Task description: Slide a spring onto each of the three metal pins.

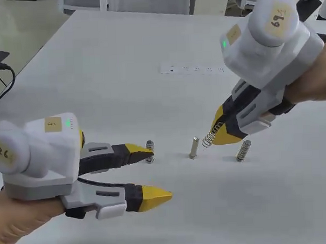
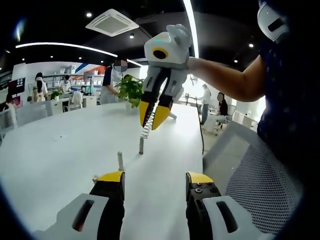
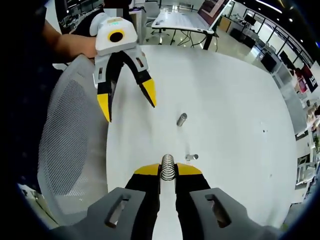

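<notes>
Three metal pins are set upright in a row on the white worktop (image 1: 122, 64), nearer its near edge than its far edge. The left pin (image 1: 149, 152) and the right pin (image 1: 243, 150) are each sleeved by a spring, while the middle pin (image 1: 194, 147) is bare. A third spring (image 1: 208, 140) is clamped at a tilt in the closed jaws of the right hand-held gripper (image 1: 218, 131), just beside the top of the middle pin. The left hand-held gripper (image 1: 153, 174) is held with its jaws spread and nothing between them (one yellow tip is close to the left pin, and contact cannot be judged).
</notes>
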